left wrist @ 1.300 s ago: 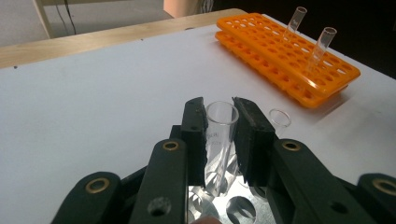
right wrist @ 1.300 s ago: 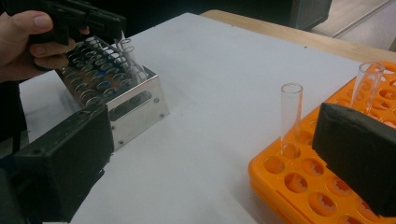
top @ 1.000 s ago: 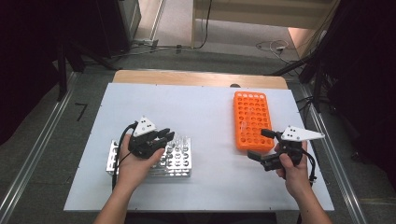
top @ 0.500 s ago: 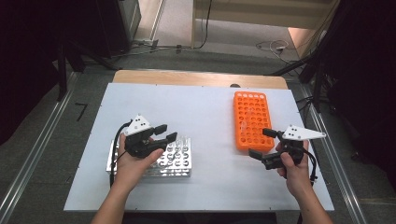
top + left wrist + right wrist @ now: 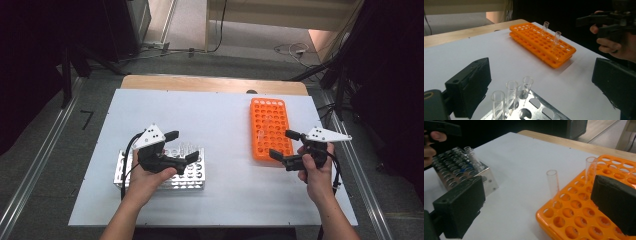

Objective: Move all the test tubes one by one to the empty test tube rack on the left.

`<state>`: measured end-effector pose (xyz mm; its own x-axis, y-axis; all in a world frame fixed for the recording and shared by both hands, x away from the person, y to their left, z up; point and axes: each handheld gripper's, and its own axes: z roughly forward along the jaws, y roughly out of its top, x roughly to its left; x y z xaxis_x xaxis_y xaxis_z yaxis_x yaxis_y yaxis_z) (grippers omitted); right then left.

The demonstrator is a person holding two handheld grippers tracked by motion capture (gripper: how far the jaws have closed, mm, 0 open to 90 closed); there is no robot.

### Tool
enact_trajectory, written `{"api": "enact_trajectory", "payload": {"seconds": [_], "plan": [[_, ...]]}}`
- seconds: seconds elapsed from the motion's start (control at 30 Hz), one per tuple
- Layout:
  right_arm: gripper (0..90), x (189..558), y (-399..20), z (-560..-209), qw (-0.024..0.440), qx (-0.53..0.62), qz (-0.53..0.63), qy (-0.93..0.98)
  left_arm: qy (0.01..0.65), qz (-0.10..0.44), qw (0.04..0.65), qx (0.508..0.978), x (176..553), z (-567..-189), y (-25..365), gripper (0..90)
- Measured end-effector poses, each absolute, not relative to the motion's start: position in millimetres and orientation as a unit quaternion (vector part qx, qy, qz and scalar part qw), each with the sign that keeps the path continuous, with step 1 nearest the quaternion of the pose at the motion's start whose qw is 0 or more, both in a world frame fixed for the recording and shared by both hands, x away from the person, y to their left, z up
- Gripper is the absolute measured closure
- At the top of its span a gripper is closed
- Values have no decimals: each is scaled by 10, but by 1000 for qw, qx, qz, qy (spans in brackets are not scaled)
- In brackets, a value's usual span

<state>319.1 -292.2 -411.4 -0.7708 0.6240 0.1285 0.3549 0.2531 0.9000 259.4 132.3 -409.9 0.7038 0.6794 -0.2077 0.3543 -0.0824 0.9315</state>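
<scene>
My left gripper (image 5: 182, 146) hovers over the silver metal rack (image 5: 131, 172) at the front left. Its jaws have just been opening and now stand wide apart, pressing on nothing. In the left gripper view, three clear tubes (image 5: 512, 93) stand upright in that rack, low between the open jaws (image 5: 541, 75). The orange rack (image 5: 270, 125) lies at the right and holds two clear tubes (image 5: 556, 38). My right gripper (image 5: 284, 145) is open beside the orange rack's near end. In the right gripper view, one tube (image 5: 552, 182) stands between its jaws, untouched.
The white tabletop (image 5: 215, 115) spreads between the two racks. A wooden strip (image 5: 210, 84) runs along the table's far edge. The floor beyond has cables and dark furniture. The other hand's gripper (image 5: 609, 21) shows at the top right of the left gripper view.
The left gripper's jaws went from shut over the metal rack to wide open, and the hand drew slightly left. The right hand and gripper stayed put.
</scene>
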Motion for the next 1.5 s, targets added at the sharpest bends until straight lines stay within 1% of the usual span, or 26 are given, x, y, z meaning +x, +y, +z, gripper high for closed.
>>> {"api": "enact_trajectory", "payload": {"seconds": [0.07,0.3,0.4,0.47,0.57,0.77,0.9,1.17,1.3,1.5], "plan": [[0,3244,-2933,-4124,130,319,521,781,353,137,581,721,2584,-4092,1317,0],[36,3456,-2965,-4170,134,346,510,776,349,135,584,720,2574,-4084,1289,0],[55,3571,-2995,-4185,128,356,513,771,349,136,583,721,2574,-4085,1276,0],[108,3636,-3006,-4192,133,367,509,767,346,136,583,723,2572,-4087,1270,0],[135,3729,-3014,-4202,137,380,503,765,345,135,584,723,2571,-4087,1267,0],[273,3895,-2960,-4261,135,399,484,767,347,135,581,723,2575,-4084,1270,0],[312,3981,-2860,-4338,137,406,460,778,347,135,580,724,2573,-4084,1274,0],[526,4095,-2733,-4479,155,422,421,788,347,133,582,723,2569,-4077,1283,0],[579,4134,-2702,-4499,150,427,412,791,346,132,580,725,2576,-4084,1274,0],[621,4173,-2613,-4519,151,424,390,803,345,130,581,726,2578,-4087,1262,0]]}}
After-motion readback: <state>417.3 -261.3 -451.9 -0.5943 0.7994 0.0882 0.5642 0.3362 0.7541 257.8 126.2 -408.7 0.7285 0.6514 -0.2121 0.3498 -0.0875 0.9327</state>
